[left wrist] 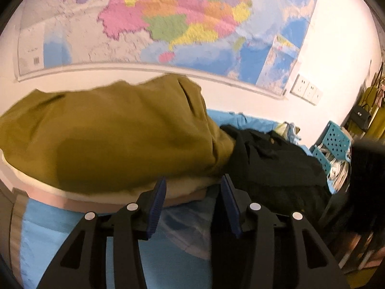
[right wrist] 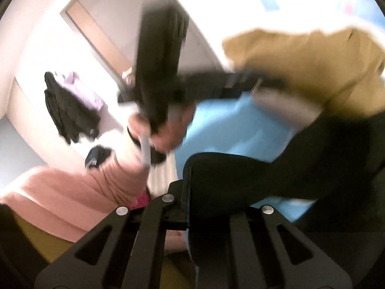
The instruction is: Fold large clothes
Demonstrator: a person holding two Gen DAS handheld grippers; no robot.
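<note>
My left gripper gapes empty beside the olive garment; my right gripper pinches the black garment.

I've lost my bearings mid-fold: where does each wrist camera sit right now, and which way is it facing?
Left wrist: on the left gripper, jaws open and empty, facing the olive garment, black garment and wall map.
Right wrist: on the right gripper, shut on the black garment, facing across the blue bedding to the left gripper, its hand and pink sleeve.
Shared: olive garment, black garment, bedding.
</note>
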